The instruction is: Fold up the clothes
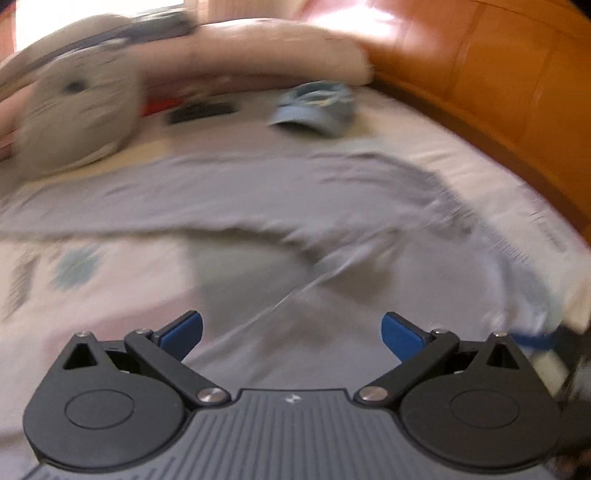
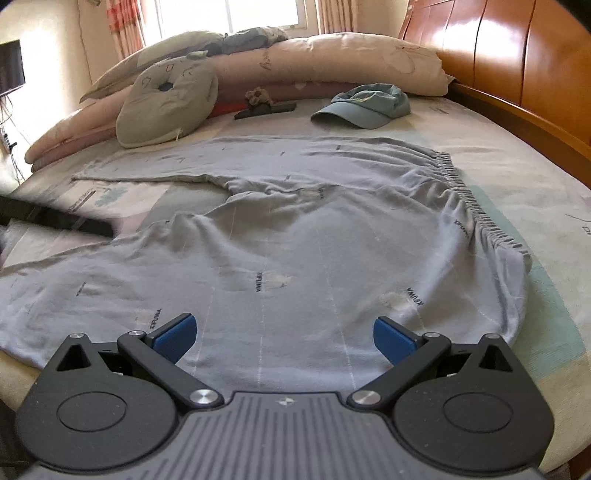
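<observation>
Across the bed sheet (image 2: 509, 177), a pair of light grey trousers (image 2: 295, 240) lay spread out, their gathered elastic waistband (image 2: 476, 206) toward the wooden headboard (image 2: 517, 55) side and their two legs running off to the left, one leg farther back and the other nearer the camera, with a gap of patterned sheet showing between them. Small dark lettering was printed here and there on the fabric, which was creased around the crotch. The right gripper (image 2: 283, 338) hung over the near part of the trousers with its blue-padded fingers (image 2: 173, 336) spread wide apart and nothing between them. The left gripper (image 1: 293, 336) was likewise splayed open and empty above the grey cloth; its view was badly blurred, so fine detail of the trousers (image 1: 221, 192) there could not be made out. At the far left of the right wrist view, a dark bar-shaped object (image 2: 59, 219) reached in over the sheet, its tip just beside the edge of the nearer trouser leg; what it was could not be told for certain. Beyond the trousers, a pale blue cap (image 2: 365, 105) sat on the sheet, well apart from them, and a flat dark item (image 2: 266, 110) lay near it. A greenish round cushion (image 2: 166, 107) leaned against long pinkish pillows (image 2: 332, 66) stacked along the far edge below a bright window (image 2: 229, 14).
</observation>
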A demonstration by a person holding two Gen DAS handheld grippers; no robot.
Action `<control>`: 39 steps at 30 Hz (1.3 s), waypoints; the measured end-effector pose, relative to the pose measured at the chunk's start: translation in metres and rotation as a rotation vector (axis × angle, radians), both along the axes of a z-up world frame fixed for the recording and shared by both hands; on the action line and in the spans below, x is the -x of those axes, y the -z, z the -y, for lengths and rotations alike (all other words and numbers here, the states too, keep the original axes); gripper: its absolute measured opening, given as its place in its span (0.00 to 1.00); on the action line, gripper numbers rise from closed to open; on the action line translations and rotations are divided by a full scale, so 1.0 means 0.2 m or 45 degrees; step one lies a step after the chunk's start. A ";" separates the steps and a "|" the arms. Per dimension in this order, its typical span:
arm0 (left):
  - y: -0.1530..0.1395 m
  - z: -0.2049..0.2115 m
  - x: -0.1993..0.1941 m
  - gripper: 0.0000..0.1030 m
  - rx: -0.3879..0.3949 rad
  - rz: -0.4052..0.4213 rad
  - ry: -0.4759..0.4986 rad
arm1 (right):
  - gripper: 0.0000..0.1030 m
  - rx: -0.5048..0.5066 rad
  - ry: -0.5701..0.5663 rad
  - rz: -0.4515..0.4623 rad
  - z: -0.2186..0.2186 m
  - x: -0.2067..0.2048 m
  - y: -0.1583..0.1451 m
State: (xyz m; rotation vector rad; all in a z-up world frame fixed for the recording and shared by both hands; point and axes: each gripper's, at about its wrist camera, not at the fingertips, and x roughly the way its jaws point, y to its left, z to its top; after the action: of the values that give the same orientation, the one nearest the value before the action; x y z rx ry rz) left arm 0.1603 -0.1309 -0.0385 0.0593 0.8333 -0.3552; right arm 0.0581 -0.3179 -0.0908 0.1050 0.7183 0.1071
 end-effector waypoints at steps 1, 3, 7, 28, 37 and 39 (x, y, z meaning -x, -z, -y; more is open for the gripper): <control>0.01 0.04 -0.03 0.99 0.031 -0.022 0.030 | 1.00 0.003 0.006 0.000 0.01 0.00 0.00; 0.03 0.13 -0.10 0.99 0.094 -0.065 0.089 | 1.00 -0.008 0.024 0.004 0.04 0.01 -0.01; 0.07 0.31 -0.24 0.99 0.219 -0.152 0.207 | 1.00 -0.050 0.037 0.010 0.10 0.04 -0.02; 0.02 0.19 -0.35 0.99 0.421 -0.241 0.181 | 1.00 -0.142 0.079 -0.045 0.17 0.06 0.00; 0.05 -0.02 0.06 0.99 0.172 -0.202 0.180 | 1.00 -0.134 0.054 -0.007 0.12 0.09 -0.07; 0.09 -0.09 0.14 0.99 0.113 -0.178 0.126 | 1.00 -0.138 0.043 0.002 0.12 0.08 -0.07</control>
State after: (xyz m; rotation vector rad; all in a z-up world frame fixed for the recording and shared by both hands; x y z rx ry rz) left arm 0.1325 -0.1121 -0.0570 -0.0073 0.9538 -0.4935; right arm 0.0415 -0.3415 -0.0776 0.2202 0.7091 0.1134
